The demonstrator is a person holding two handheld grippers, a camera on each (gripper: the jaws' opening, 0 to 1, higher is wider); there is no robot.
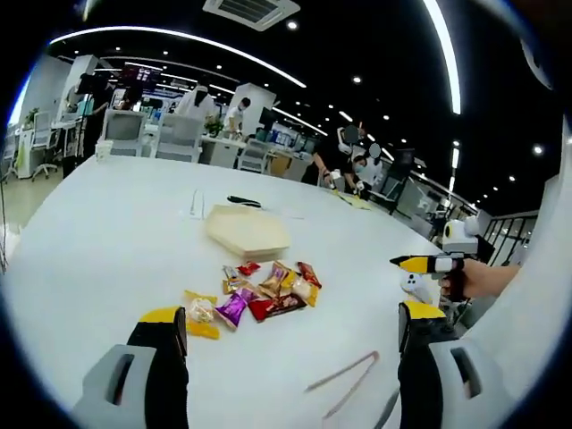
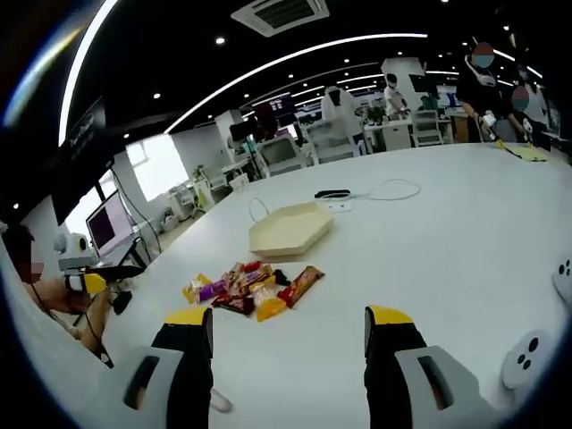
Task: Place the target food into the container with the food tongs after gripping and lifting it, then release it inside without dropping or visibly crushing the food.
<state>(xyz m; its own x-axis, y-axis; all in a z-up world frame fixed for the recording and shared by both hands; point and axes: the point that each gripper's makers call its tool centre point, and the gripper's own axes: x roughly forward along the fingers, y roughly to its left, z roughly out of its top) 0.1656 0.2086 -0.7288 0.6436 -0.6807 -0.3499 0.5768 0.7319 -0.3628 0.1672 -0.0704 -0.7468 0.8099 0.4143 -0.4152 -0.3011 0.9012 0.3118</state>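
A pile of small wrapped snacks [image 1: 264, 295] lies mid-table in the left gripper view, with a yellow packet [image 1: 200, 315] at its near left edge. Behind it sits a pale wooden hexagonal container [image 1: 248, 232]. A pair of thin tongs [image 1: 344, 382] lies flat on the table near my right jaw. My left gripper [image 1: 293, 326] is open and holds nothing. The right gripper view shows the same snacks [image 2: 250, 288] and container [image 2: 290, 230] beyond my right gripper [image 2: 290, 326], which is open and holds nothing. Both grippers hover short of the pile.
The white table [image 1: 107, 232] is wide. A black device [image 2: 332, 193] with a white cable lies behind the container. White round-dotted objects [image 2: 529, 356] sit at the right. A hand [image 1: 478, 277] holds the other gripper. People, chairs and desks stand far behind.
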